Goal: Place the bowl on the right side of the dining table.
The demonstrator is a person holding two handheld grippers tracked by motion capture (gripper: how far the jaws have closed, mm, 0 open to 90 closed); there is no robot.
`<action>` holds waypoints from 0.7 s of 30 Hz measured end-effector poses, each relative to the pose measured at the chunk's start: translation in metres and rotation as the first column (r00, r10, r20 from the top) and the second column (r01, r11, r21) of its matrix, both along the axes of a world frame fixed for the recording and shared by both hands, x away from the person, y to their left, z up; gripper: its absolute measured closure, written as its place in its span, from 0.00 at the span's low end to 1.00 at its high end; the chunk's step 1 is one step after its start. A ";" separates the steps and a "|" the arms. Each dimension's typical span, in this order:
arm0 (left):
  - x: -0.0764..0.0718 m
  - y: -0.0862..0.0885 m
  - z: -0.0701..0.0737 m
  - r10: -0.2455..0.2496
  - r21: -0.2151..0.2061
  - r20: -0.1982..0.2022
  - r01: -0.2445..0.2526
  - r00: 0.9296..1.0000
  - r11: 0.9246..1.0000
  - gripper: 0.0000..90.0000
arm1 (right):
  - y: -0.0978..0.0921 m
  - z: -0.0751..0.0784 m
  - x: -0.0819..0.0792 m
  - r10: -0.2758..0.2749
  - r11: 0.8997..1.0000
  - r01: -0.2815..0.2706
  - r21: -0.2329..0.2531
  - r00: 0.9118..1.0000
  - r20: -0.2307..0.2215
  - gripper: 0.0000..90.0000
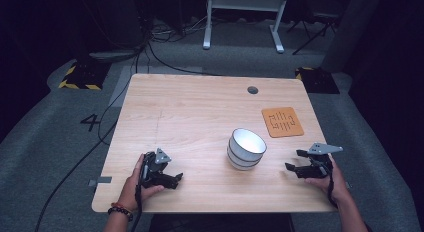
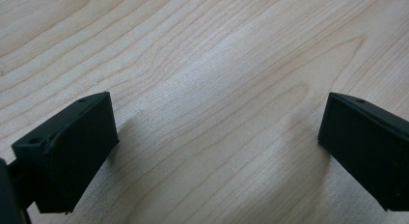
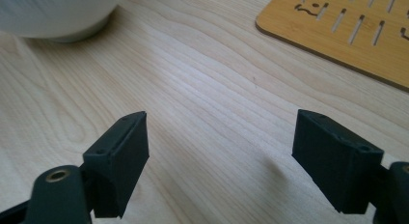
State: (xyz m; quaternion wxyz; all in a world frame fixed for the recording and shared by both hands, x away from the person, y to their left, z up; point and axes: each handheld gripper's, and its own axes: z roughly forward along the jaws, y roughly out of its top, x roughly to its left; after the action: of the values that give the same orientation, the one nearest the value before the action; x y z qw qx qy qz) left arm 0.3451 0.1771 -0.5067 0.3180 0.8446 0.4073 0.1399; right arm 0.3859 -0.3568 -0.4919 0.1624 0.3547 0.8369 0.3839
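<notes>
While both claws gape empty, the stacked bowls (image 1: 246, 149) sit between left claw (image 1: 176, 179) and right claw (image 1: 294, 160).

Table (image 1: 200, 117): light wood, rectangular, rounded corners; stands on grey floor (image 1: 50, 142).
Hole (image 1: 252, 90): round grommet near the far edge.
Bowls (image 1: 246, 149): white stack, right of centre, toward the near edge.
Mat (image 1: 282, 122): orange, slotted, flat on the table, just beyond the bowls, to their right.
</notes>
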 end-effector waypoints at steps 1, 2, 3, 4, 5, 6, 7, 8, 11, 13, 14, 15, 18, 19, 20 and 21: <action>0.000 0.000 0.000 0.000 0.000 0.000 0.000 1.000 1.000 0.00 | 0.001 0.002 -0.001 0.009 1.000 -0.009 0.000 1.000 0.004 0.23; 0.000 0.000 0.000 0.000 0.000 0.000 0.000 1.000 1.000 0.00 | 0.002 0.004 -0.002 0.009 1.000 -0.009 0.001 1.000 0.006 0.23; 0.000 0.000 0.000 0.001 -0.001 0.001 -0.001 1.000 1.000 0.00 | 0.003 0.006 -0.003 0.016 1.000 -0.016 0.000 1.000 0.007 0.23; 0.000 0.000 0.000 0.001 0.000 0.003 -0.001 1.000 1.000 0.00 | 0.005 0.008 -0.004 0.020 1.000 -0.020 -0.006 1.000 0.011 0.24; 0.000 0.000 0.000 0.000 0.001 0.000 0.000 1.000 1.000 0.00 | 0.007 0.011 -0.005 0.020 1.000 -0.020 -0.014 1.000 0.013 0.27; 0.000 0.000 0.000 0.001 0.001 0.000 -0.001 1.000 1.000 0.00 | 0.007 0.011 -0.005 0.020 1.000 -0.020 -0.014 1.000 0.013 0.27; 0.000 0.000 0.000 0.001 0.001 -0.001 -0.001 1.000 1.000 0.00 | 0.007 0.012 -0.005 0.018 1.000 -0.018 -0.025 1.000 0.007 0.27; 0.000 0.000 0.000 0.001 0.001 0.000 -0.001 1.000 1.000 0.00 | 0.009 0.012 -0.006 0.025 0.999 -0.025 -0.029 1.000 0.000 0.25; 0.000 0.000 0.000 0.002 0.000 0.000 -0.002 1.000 1.000 0.00 | 0.011 0.013 -0.007 0.035 0.999 -0.035 -0.029 0.999 0.005 0.25; 0.000 0.000 0.000 0.002 0.001 -0.001 -0.002 1.000 1.000 0.00 | 0.011 0.013 -0.007 0.031 0.999 -0.031 -0.024 0.999 0.006 0.25; 0.000 0.000 0.000 0.001 0.001 0.000 -0.001 1.000 1.000 0.00 | 0.011 0.014 -0.007 0.037 0.999 -0.037 -0.022 0.999 0.007 0.25; 0.000 0.000 0.000 0.002 0.000 0.000 -0.002 1.000 1.000 0.00 | 0.011 0.015 -0.007 0.037 0.999 -0.037 -0.023 0.999 0.012 0.25; 0.000 0.000 0.000 0.001 0.001 0.000 -0.001 1.000 1.000 0.00 | 0.012 0.017 -0.007 0.046 0.999 -0.046 -0.019 0.999 0.019 0.25; 0.000 0.000 0.000 0.001 0.001 0.000 -0.001 1.000 1.000 0.00 | 0.013 0.018 -0.007 0.047 0.999 -0.047 -0.021 0.999 0.024 0.24; 0.000 0.000 0.000 0.001 0.001 0.000 -0.001 1.000 1.000 0.00 | 0.013 0.018 -0.007 0.047 0.999 -0.047 -0.021 0.999 0.024 0.24; 0.000 0.000 0.000 0.001 0.001 0.000 -0.001 1.000 1.000 0.00 | 0.014 0.019 -0.007 0.046 0.999 -0.046 -0.015 0.999 0.027 0.24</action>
State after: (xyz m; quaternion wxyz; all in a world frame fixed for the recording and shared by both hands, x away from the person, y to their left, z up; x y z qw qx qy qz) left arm 0.3450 0.1771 -0.5067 0.3175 0.8447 0.4075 0.1402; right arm 0.3791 -0.3431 -0.4733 0.1675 0.3288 0.8453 0.3863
